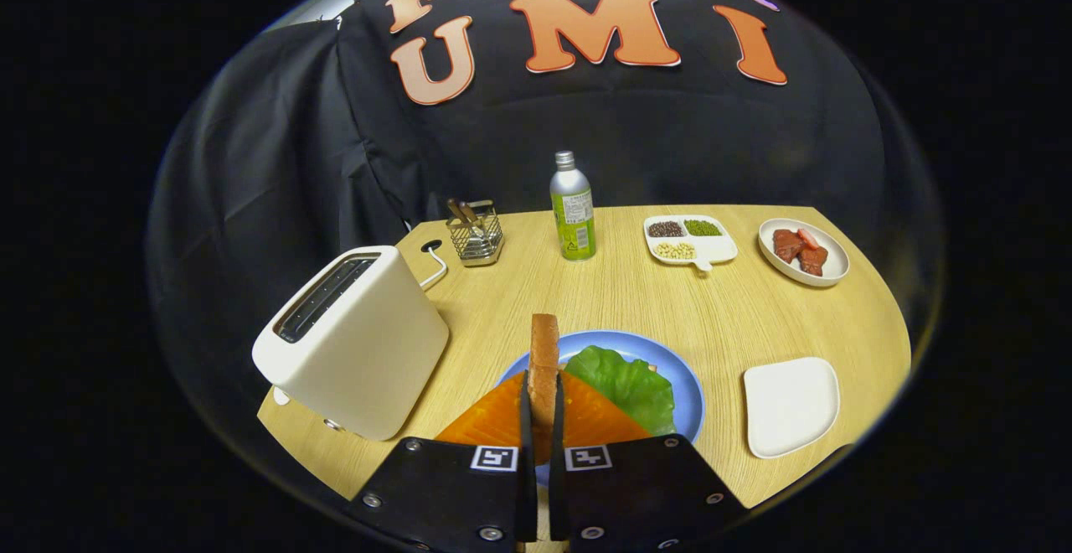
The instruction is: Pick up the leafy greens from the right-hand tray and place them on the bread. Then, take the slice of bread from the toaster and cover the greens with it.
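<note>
Gripper (pixel 543 419) — fingers nearly closed, pinching bread slice (pixel 544 360) upright. Lettuce leaf (pixel 624 381) at one o'clock on blue plate (pixel 691 415). Risk — edge-on slice tipping off when released.

- You are working in a staged recording booth dressed as a kitchen: black cloth (pixel 276 167) hangs as the wall behind a rounded wooden table (pixel 620 302).
- Kitchen props surround you: a cream toaster (pixel 356 343), a wire caddy (pixel 476 235), a green bottle (pixel 573 218).
- Food sits out on a divided dish of beans (pixel 688 240) and a plate of meat (pixel 802 251).
</note>
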### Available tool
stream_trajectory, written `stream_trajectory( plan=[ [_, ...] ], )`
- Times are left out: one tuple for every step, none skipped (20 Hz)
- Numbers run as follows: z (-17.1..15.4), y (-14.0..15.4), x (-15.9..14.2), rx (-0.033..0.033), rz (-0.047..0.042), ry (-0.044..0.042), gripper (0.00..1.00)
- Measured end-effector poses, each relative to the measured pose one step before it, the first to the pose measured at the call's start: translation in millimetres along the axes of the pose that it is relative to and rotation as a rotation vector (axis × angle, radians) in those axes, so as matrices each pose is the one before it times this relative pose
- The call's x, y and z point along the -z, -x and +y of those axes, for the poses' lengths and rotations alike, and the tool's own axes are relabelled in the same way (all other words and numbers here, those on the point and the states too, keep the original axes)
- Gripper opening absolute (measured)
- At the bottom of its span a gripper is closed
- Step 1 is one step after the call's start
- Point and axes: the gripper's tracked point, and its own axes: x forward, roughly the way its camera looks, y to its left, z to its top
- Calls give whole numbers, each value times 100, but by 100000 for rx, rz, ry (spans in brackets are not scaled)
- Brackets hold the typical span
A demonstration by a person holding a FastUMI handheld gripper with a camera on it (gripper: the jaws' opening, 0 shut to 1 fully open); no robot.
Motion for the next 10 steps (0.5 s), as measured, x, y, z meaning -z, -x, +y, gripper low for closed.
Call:
stream_trajectory(
  plan=[
    [-465, 6, 293, 702, 889, 191, 6],
    [-385, -19, -163, 737, -528, 555, 8],
    [-330, -155, -188, 500, -401, 617, 8],
    [-330, 29, 253, 238, 738, 362, 9],
    [-472, -226, 41, 832, 560, 312, 11],
    [-601, -203, 147, 831, 595, 259, 12],
    [-669, -231, 176, 1107, 643, -8, 13],
    [-596, -93, 128, 1205, 741, -5, 18],
    [-700, -236, 82, 1482, 1007, -118, 22],
    [-658, -257, 284, 750, 1327, -415, 29]
  ],
)
